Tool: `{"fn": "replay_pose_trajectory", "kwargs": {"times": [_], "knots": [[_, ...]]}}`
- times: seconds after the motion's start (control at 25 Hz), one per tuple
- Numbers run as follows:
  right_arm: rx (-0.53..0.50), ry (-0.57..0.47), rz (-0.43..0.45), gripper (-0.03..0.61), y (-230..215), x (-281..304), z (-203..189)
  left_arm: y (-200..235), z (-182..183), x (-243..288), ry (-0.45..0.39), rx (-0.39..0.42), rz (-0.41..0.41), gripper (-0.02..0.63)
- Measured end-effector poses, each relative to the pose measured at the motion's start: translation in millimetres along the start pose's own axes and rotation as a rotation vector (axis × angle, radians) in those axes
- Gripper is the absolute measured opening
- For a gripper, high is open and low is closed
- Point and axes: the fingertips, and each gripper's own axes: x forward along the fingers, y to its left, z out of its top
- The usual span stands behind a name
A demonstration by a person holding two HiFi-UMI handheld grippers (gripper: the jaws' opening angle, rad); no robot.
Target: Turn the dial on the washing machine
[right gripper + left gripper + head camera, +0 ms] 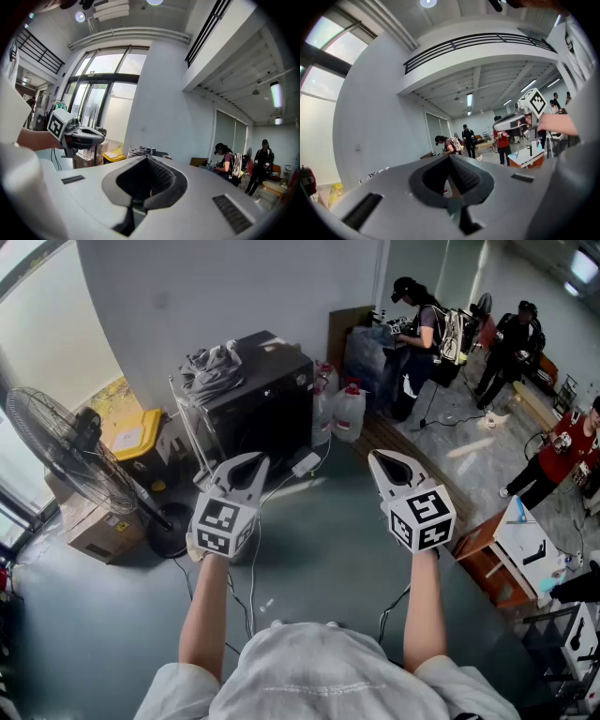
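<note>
Dial is nowhere in sight yet. Left gripper (pixel 250 461) and right gripper (pixel 381 458) are both pressed together and empty, so they might bump the dark machine (pixel 267 399), not grab anything.

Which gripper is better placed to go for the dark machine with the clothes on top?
Left, probably. The left gripper points nearly straight at the black machine; the right gripper sits further off to its side. Both are shut, empty and well short of it.

On the grey floor (pixel 328 531) stand a fan (pixel 58 442), a cardboard box (pixel 98 532) and, seemingly, water jugs (pixel 349 414).
</note>
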Motion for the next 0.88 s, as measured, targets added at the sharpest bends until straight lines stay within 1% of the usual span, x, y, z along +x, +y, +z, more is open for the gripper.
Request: {"fn": "replay_pose_trajectory", "kwargs": {"times": [0.32, 0.56, 0.76, 0.88], "knots": [[0.008, -0.021, 0.024, 0.014, -17.3, -6.3, -6.0, -12.8, 0.9, 13.4, 0.01, -0.01, 0.008, 0.017], [0.07, -0.042, 0.053, 0.014, -39.1, -15.1, -19.1, -27.0, 2.2, 24.1, 0.022, -0.009, 0.041, 0.017], [0.065, -0.03, 0.082, 0.014, -53.9, -12.1, -32.1, -29.4, -3.0, 33.7, 0.039, -0.02, 0.089, 0.017], [0.072, -0.034, 0.091, 0.014, -67.0, -5.3, -33.9, -29.2, -1.7, 46.5, 0.044, -0.014, 0.093, 0.017]]}}
